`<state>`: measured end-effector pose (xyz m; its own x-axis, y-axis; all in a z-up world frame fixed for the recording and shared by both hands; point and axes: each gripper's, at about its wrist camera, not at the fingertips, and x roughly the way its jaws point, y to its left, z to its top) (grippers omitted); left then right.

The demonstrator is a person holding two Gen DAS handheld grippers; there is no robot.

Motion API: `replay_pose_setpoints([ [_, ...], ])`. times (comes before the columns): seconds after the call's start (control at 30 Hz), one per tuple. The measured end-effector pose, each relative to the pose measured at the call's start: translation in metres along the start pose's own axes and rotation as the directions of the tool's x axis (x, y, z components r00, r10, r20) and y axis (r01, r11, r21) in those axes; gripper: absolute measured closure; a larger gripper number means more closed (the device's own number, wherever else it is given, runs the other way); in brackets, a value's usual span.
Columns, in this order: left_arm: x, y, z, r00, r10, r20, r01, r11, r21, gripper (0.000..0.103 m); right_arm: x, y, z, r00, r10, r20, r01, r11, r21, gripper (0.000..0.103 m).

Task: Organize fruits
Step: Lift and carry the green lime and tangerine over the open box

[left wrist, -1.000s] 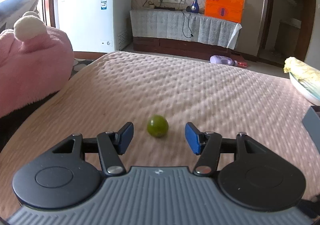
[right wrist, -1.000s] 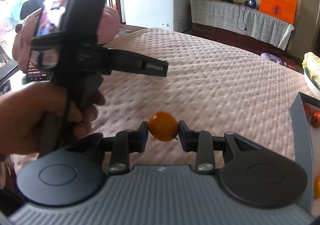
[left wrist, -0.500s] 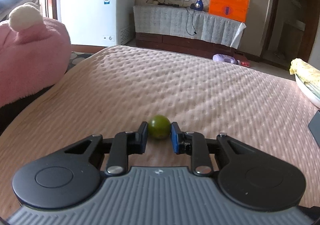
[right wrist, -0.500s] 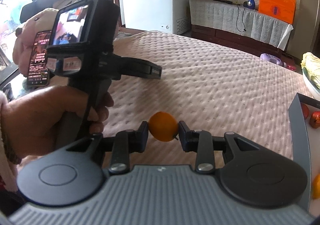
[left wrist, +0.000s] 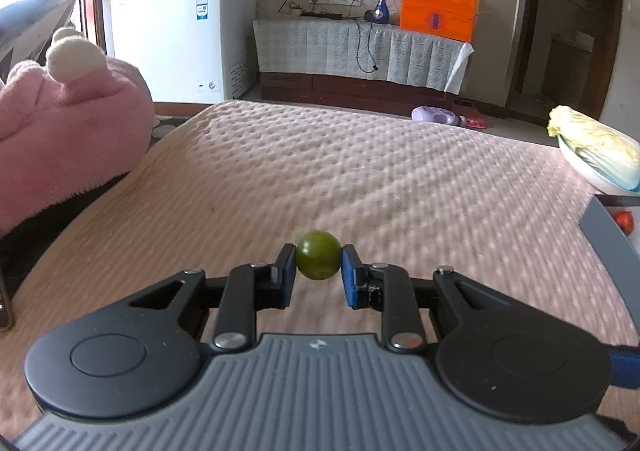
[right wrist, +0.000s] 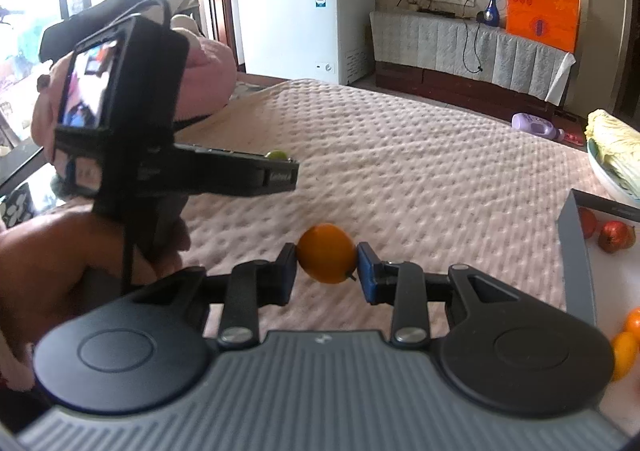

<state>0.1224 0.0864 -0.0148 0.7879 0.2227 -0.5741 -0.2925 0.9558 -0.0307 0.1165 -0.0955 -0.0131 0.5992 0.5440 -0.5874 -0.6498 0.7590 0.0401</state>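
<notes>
A small round green fruit (left wrist: pixel 318 255) sits between the blue pads of my left gripper (left wrist: pixel 318 265), which is shut on it just above the pink quilted bedspread (left wrist: pixel 360 179). In the right wrist view my right gripper (right wrist: pixel 326 265) is shut on a small orange fruit (right wrist: pixel 326 253). To its left a hand (right wrist: pixel 60 271) holds the left gripper's body (right wrist: pixel 224 173), with the green fruit (right wrist: pixel 277 155) peeking over its tip. A grey-walled tray (right wrist: pixel 576 263) at the right edge holds red fruits (right wrist: pixel 614 237) and orange fruits (right wrist: pixel 626 347).
A pink plush toy (left wrist: pixel 68 123) lies at the bed's left side. A white bowl with a cabbage (left wrist: pixel 600 151) stands behind the tray on the right. Beyond the bed are a white freezer (left wrist: pixel 180 31), a covered TV bench (left wrist: pixel 360 51) and a purple bottle (left wrist: pixel 436 115) on the floor.
My left gripper closed on the green fruit and then lifted it off the bedspread, moving to the right. The right gripper kept its hold on the orange fruit and stayed in place.
</notes>
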Motion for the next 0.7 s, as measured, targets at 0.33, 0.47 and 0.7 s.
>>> replay_pose_setpoints([
  [0.33, -0.046, -0.008, -0.016, 1.0, -0.026, -0.015, 0.026, 1.0, -0.008, 0.075, -0.028, 0.004, -0.017, 1.0, -0.02, 0.003, 0.02, 1.0, 0.011, 0.068],
  [0.47, -0.067, -0.006, -0.024, 0.999, -0.034, -0.017, 0.034, 0.999, -0.021, 0.075, -0.046, 0.004, -0.025, 0.999, -0.029, 0.015, 0.029, 0.999, 0.026, 0.068],
  [0.7, -0.113, -0.003, -0.04, 0.999, -0.041, -0.008, 0.041, 0.999, -0.036, 0.075, -0.078, 0.005, -0.04, 0.998, -0.053, 0.03, 0.051, 0.997, 0.051, 0.068],
])
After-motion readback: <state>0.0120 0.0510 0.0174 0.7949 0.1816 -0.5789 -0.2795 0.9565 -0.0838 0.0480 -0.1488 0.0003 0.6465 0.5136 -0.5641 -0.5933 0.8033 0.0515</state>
